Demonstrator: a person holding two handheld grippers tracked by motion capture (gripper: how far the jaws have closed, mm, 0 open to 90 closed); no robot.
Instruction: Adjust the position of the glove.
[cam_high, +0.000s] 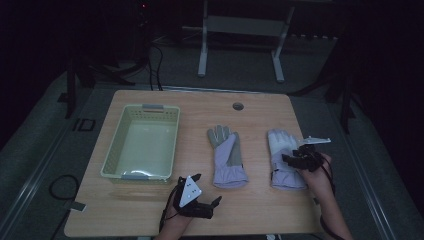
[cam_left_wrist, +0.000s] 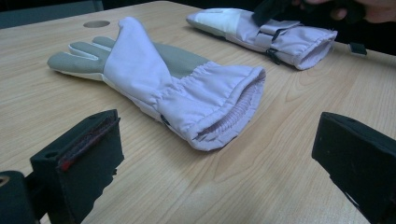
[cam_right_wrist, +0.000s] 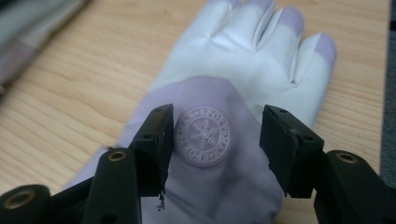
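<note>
Two lavender and white winter gloves lie flat on the wooden table. The left glove (cam_high: 227, 157) (cam_left_wrist: 177, 88) lies with its grey palm side up and its cuff toward me. The right glove (cam_high: 284, 159) (cam_left_wrist: 280, 35) (cam_right_wrist: 252, 42) lies back up and shows a round snowflake emblem. My right gripper (cam_high: 296, 159) (cam_right_wrist: 215, 140) stands open just over that emblem, one jaw on each side of it, with no cloth pinched. My left gripper (cam_high: 206, 189) (cam_left_wrist: 219, 158) rests low near the table's front edge. It is wide open and points at the left glove's cuff from a short way off.
A pale green plastic basket (cam_high: 114, 145) stands on the left half of the table. A round cable hole (cam_high: 238, 106) (cam_left_wrist: 96, 23) sits near the far edge. Beyond the table are dark floor, cables and a white frame's legs (cam_high: 202, 55).
</note>
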